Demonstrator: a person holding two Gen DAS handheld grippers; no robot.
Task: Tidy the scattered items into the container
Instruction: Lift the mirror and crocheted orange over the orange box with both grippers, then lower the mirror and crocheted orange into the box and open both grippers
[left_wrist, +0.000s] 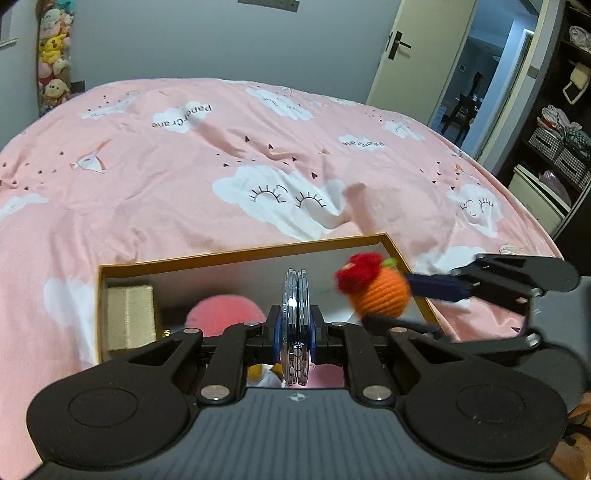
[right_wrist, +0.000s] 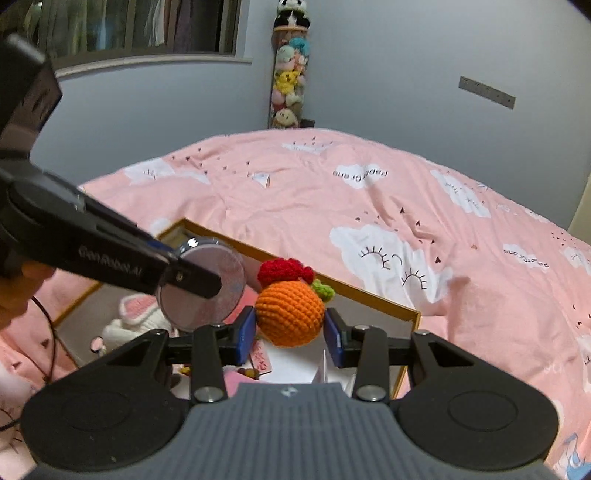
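Above the box (left_wrist: 243, 254) on the bed — left gripper (left_wrist: 294, 328) clamps a disc (left_wrist: 295, 317), right gripper (right_wrist: 290, 332) a crochet orange (right_wrist: 290, 314); simultaneous release risks collision.

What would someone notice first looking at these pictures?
The orange crochet toy with a red top, clamped in the right gripper above the box. Next, the round silver compact, held on edge in the left gripper over the same box, all on a pink cloud-print bedspread.
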